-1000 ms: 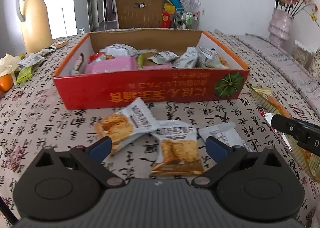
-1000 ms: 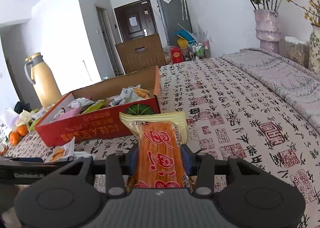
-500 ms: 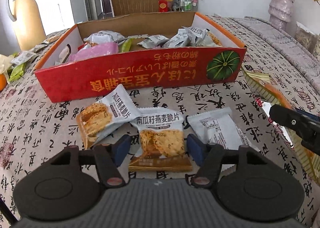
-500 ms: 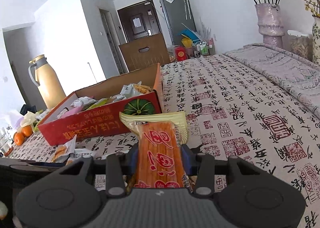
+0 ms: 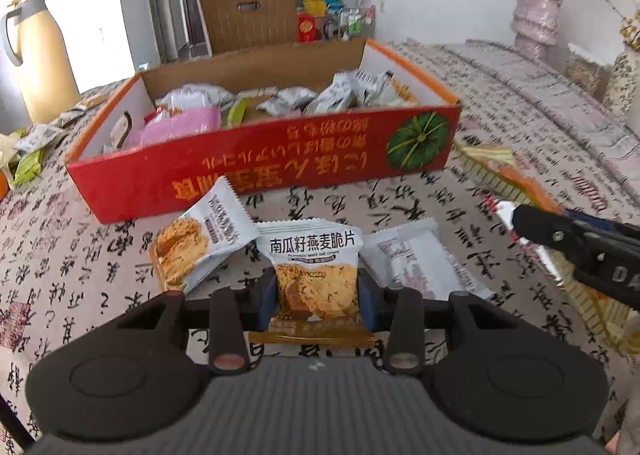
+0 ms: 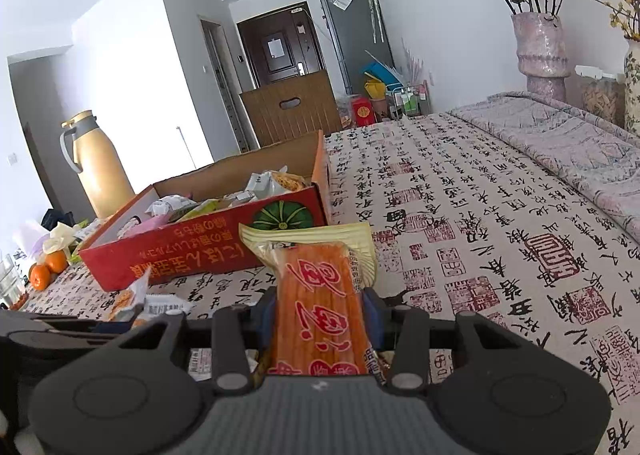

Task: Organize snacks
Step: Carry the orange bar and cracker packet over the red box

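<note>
Left gripper, wide apart a second ago, is closing on the oat-crisp packet, readying it for the red box; right gripper stays clamped on the orange snack pack

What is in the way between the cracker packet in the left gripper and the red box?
Nothing visible blocks it. The left gripper is closing around the cracker packet, and only bare tablecloth lies between it and the red box. Two other packets lie off to either side.

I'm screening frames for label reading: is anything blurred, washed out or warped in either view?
Left wrist view: red cardboard snack box looks slightly smeared, bright window behind the tan thermos jug washed out. Right wrist view: sharp, but the edges bow from fisheye.
</note>
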A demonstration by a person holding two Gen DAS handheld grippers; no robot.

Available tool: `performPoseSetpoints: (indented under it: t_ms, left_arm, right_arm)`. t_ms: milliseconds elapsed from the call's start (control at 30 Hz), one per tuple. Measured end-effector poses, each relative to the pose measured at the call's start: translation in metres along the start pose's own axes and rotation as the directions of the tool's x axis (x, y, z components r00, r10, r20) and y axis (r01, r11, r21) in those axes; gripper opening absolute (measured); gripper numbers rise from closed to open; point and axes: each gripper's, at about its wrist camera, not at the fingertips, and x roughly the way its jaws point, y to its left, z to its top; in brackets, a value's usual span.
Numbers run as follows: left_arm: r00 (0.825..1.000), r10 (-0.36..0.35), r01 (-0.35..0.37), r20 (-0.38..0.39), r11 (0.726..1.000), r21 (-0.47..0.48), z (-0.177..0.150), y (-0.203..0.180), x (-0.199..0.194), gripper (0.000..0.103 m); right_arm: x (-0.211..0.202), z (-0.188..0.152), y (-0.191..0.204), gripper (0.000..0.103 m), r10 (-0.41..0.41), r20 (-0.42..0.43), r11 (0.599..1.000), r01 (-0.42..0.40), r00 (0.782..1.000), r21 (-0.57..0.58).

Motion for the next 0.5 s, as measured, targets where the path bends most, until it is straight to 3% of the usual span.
performPoseSetpoints:
  t_ms: [500]
  left_arm:
    - [0.989, -0.038, 0.042, 0.146, 0.999, -0.024, 0.019, 0.018, -0.047, 0.041]
  right_arm:
    - [-0.015, 0.017, 0.027, 0.043, -0.004, 0.056, 0.998, 0.007, 0.998, -0.06]
